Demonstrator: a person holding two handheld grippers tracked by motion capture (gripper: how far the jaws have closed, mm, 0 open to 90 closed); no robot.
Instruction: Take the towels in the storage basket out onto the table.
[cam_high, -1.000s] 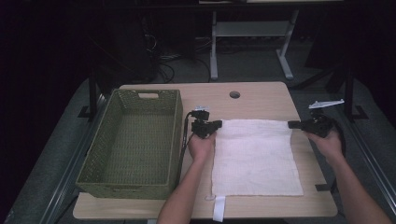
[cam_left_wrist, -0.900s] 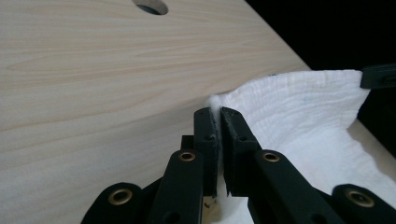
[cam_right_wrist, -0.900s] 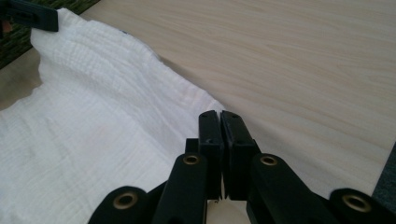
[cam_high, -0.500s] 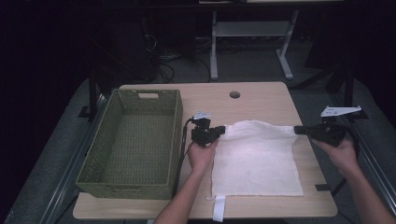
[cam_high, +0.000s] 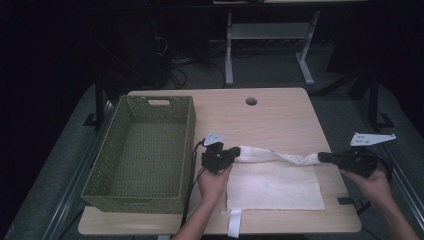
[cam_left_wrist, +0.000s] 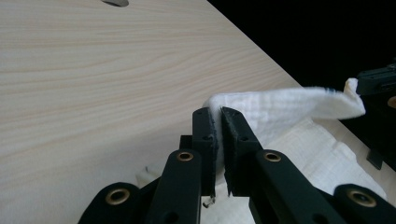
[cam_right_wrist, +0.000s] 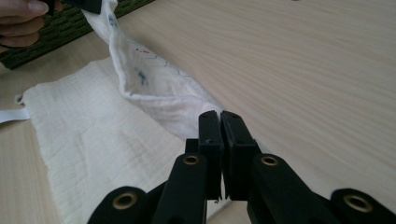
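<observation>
A white cloth (cam_high: 272, 186) lies on the wooden table (cam_high: 280, 117), its far edge lifted and drawn back toward the person into a fold (cam_high: 272, 156). My left gripper (cam_high: 235, 154) is shut on the cloth's far left corner (cam_left_wrist: 243, 105). My right gripper (cam_high: 322, 158) is shut on the far right corner (cam_right_wrist: 196, 105), just past the table's right edge. Between the two grippers the raised edge hangs stretched above the flat part (cam_right_wrist: 88, 135) of the cloth. A white strap (cam_high: 234, 223) hangs at the cloth's near left corner.
A green woven basket (cam_high: 145, 150), with nothing in it, stands on the left part of the table, close to my left gripper. A round cable hole (cam_high: 251, 101) sits in the far tabletop. A white desk frame (cam_high: 270, 32) stands on the floor behind the table.
Both grippers have drawn the cloth's far edge toward the person, folding it over the near half. The right gripper has also shifted outward to the right.
</observation>
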